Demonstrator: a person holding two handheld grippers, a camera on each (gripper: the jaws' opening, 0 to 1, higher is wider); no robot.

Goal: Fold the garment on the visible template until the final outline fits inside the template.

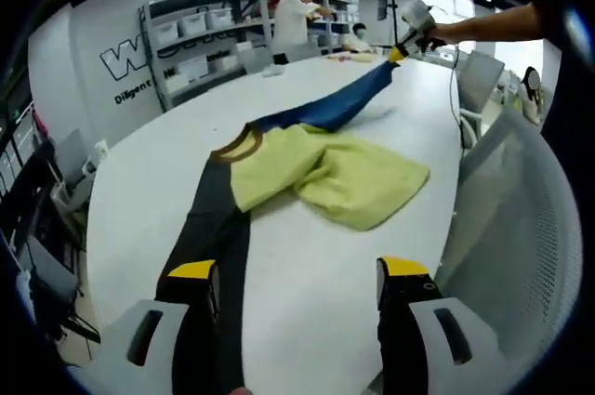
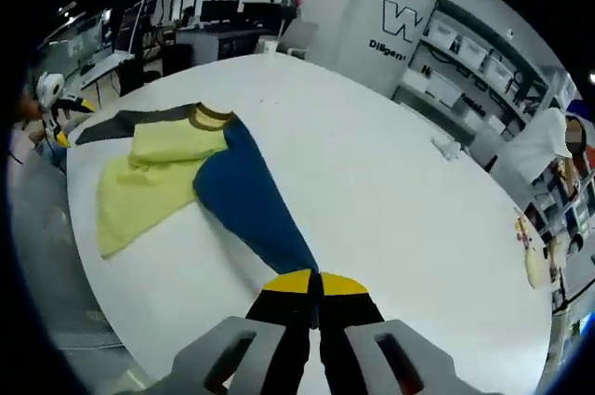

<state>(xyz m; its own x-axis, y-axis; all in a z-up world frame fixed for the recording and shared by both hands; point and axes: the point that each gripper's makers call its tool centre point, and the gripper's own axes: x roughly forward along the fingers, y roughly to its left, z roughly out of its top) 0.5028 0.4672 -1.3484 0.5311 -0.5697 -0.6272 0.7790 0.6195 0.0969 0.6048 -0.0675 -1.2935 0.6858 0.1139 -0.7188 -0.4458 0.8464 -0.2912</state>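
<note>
White and smooth, the rounded bench (image 1: 307,274) carries a soft long-sleeved garment (image 1: 316,167), with grey shelving (image 1: 200,42) of pale bins behind it against a lettered wall. Your left gripper (image 1: 297,274) sits at the black sleeve (image 1: 209,237): its yellow-tipped jaws stand wide apart, the left jaw lying over the sleeve cloth, though you cannot tell from here whether anything is pinched. The yellow-green body (image 2: 149,177) lies rumpled and doubled over beside the brown ribbed collar (image 2: 212,116). From that collar the blue sleeve (image 2: 251,204) runs out flat and tapering to your right gripper (image 2: 314,285), whose jaws are pressed together on its cuff end. A person in white stands near the shelving.
</note>
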